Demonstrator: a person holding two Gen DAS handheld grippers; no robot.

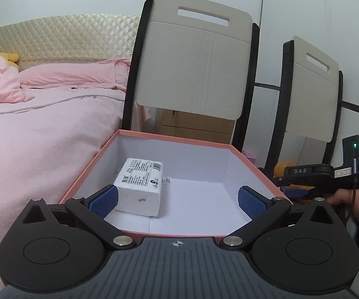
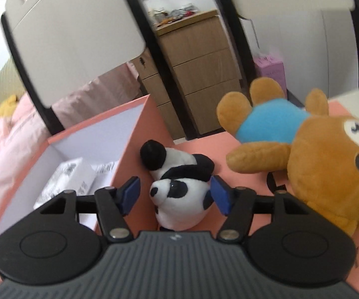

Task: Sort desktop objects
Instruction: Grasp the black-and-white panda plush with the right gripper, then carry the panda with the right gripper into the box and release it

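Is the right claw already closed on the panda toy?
No, the right claw is open, its two blue pads on either side of the panda toy with a visible gap at each side.

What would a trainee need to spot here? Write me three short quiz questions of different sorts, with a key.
1. True or false: the right gripper is shut on the panda plush.
2. Which item lies inside the pink box? A) the white packet B) the brown bear plush C) a mug
3. Fill in: the left gripper has its fingers ____ over the box.

Key: 1 false, its fingers flank the panda with gaps. 2 A. 3 open.
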